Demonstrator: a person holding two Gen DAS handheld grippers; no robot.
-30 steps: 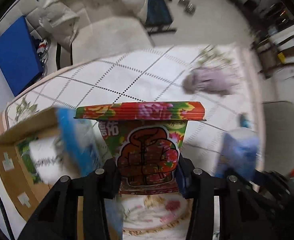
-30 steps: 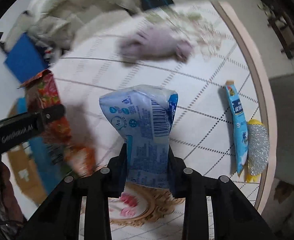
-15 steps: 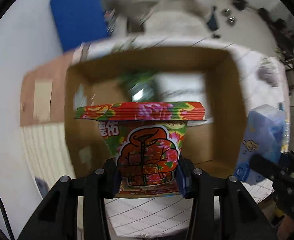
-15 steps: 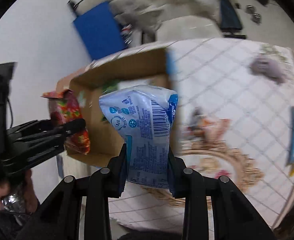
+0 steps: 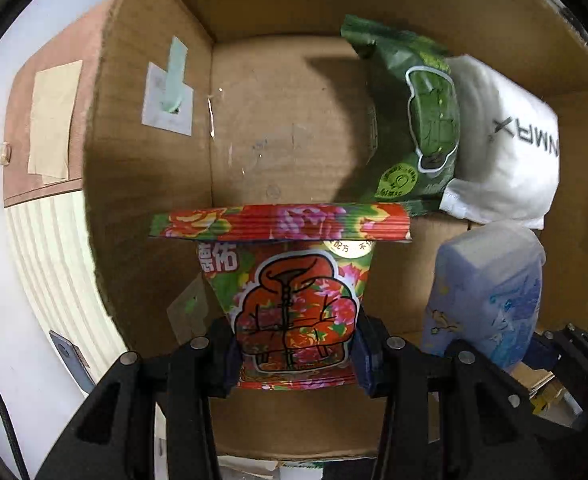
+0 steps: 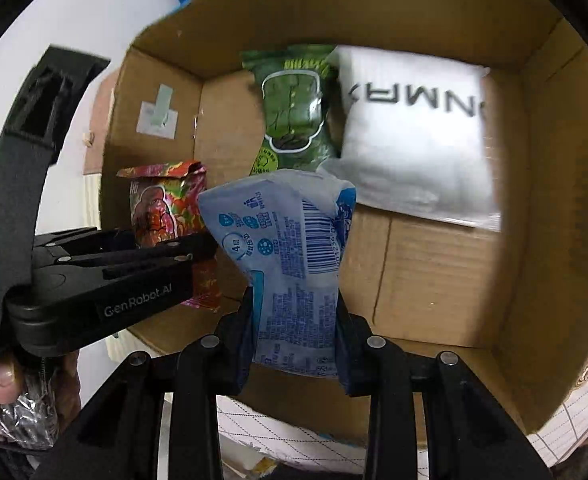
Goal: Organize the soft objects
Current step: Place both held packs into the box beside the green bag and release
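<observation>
Floral packet [image 5: 294,312] clamped in left gripper [image 5: 294,354], blue tissue pack [image 6: 294,264] clamped in right gripper [image 6: 294,344]; both carried from the patterned table to above the cardboard box [image 5: 149,128], beside green packet [image 5: 414,120] and white pouch [image 5: 506,148]; release appears next

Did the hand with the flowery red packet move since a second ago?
Yes. The left gripper, shut on the flowery red packet, went from above the patterned table to over the open cardboard box, which now fills its view.
</observation>
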